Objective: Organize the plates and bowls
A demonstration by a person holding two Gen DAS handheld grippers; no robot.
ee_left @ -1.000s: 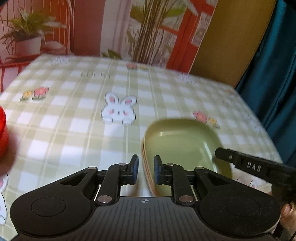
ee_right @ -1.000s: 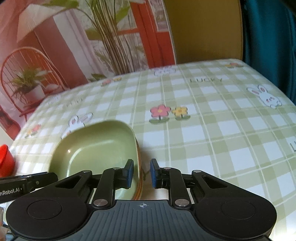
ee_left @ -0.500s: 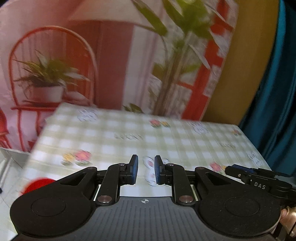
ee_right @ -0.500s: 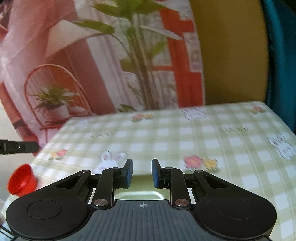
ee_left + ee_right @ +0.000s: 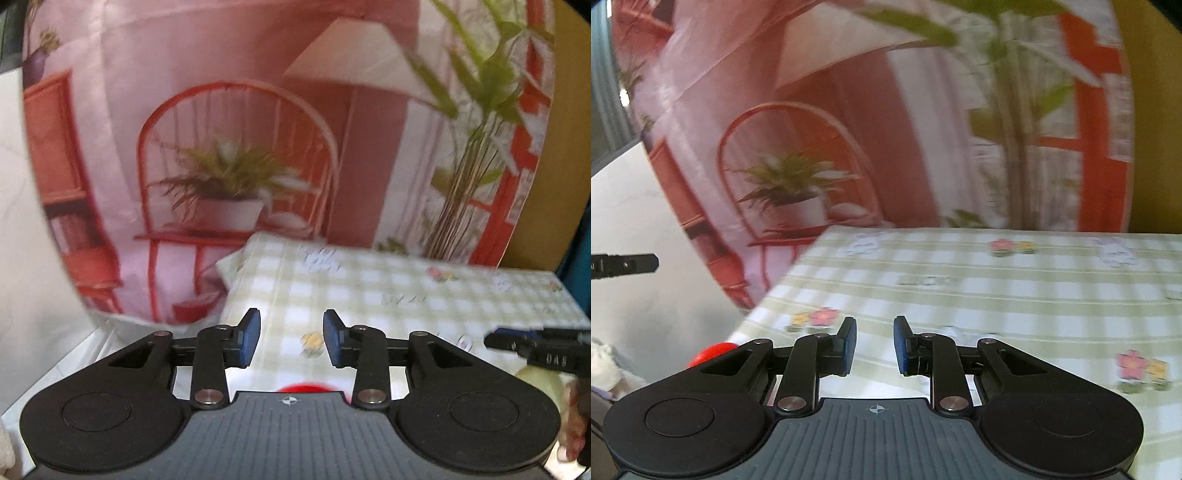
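Observation:
My left gripper (image 5: 291,332) hangs above the near left part of the checked tablecloth (image 5: 406,295); its jaws are opening and nothing is between them. A sliver of a red bowl (image 5: 303,387) shows just past its body. A pale green plate (image 5: 539,380) peeks in at the right edge, under one finger of the right gripper (image 5: 535,345). In the right wrist view my right gripper (image 5: 874,339) stands narrowly open and empty over the cloth (image 5: 997,295). The red bowl (image 5: 713,350) sits at the table's left edge, and a left gripper finger (image 5: 624,264) juts in from the left.
A printed backdrop (image 5: 240,147) with a red chair, potted plants and a lamp hangs behind the table. A teal curtain (image 5: 580,240) is at the far right. The table's left corner (image 5: 236,258) drops off to a white floor.
Both grippers have risen and drawn back from the green plates, which have dropped almost out of view. Both views now take in more backdrop. The left jaws have widened.

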